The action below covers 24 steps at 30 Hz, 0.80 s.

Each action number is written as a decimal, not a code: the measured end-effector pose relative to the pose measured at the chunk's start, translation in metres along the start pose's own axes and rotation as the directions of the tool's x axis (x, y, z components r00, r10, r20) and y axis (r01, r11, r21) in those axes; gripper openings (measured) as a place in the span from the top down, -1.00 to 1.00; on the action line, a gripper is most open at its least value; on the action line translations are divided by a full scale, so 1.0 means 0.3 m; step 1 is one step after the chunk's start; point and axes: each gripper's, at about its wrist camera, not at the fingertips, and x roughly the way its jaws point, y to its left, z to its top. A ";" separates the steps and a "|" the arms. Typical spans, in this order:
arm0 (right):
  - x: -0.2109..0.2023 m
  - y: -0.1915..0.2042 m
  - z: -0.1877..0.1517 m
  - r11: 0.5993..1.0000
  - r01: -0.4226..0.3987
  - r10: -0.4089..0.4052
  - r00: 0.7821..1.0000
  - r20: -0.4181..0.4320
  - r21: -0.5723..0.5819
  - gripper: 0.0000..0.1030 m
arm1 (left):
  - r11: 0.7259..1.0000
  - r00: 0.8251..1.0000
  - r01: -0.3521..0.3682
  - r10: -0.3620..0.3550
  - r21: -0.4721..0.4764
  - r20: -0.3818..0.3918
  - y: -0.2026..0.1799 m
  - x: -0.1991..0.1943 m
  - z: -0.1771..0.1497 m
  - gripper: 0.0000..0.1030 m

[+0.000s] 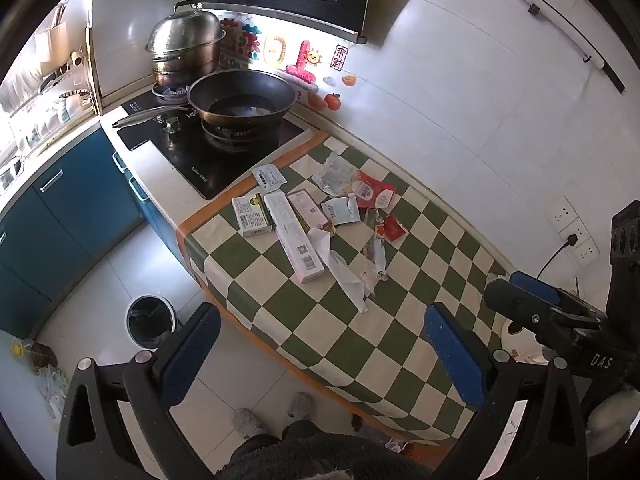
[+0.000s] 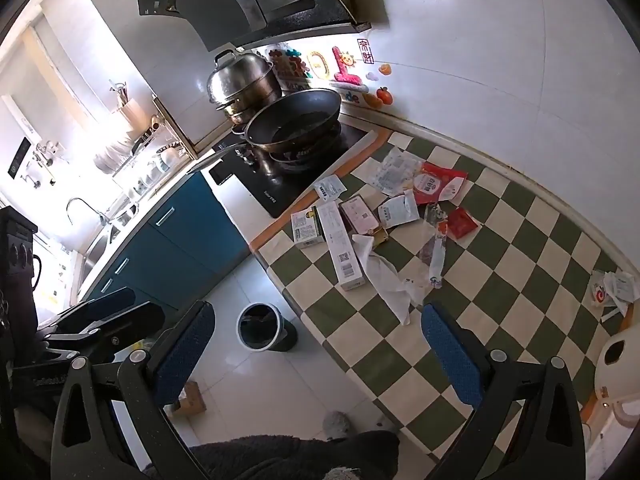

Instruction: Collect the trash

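Note:
A pile of trash lies on the green-and-cream checkered countertop: a long white box, a small white box, a pink box, a red packet, a crumpled tissue and clear wrappers. A round bin stands on the floor below the counter's edge. My left gripper hovers open and empty above the counter's near edge, short of the pile. My right gripper is open and empty too, over that same edge, with the tissue just ahead and the bin between its fingers.
A black wok and a steel steamer pot sit on the hob left of the pile. More wrappers lie at the counter's far right near a white appliance. A cardboard box and a person's slippers are on the floor.

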 end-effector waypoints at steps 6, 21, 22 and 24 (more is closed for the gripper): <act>-0.002 -0.004 0.004 1.000 -0.003 0.003 1.000 -0.003 0.002 -1.00 | 1.000 1.000 0.002 -0.002 0.001 -0.001 -0.023 0.005 0.008 -1.00; 0.027 0.045 -0.001 1.000 -0.010 0.011 1.000 -0.006 0.004 -1.00 | 1.000 1.000 0.003 -0.003 0.000 -0.002 -0.036 0.014 0.014 -1.00; 0.029 0.047 -0.002 1.000 -0.011 0.011 1.000 -0.007 0.004 -1.00 | 1.000 1.000 0.005 -0.005 -0.001 -0.002 -0.038 0.015 0.015 -1.00; 0.029 0.052 -0.005 1.000 -0.012 0.012 1.000 -0.008 0.005 -1.00 | 1.000 1.000 0.003 -0.003 0.000 -0.001 -0.036 0.014 0.014 -1.00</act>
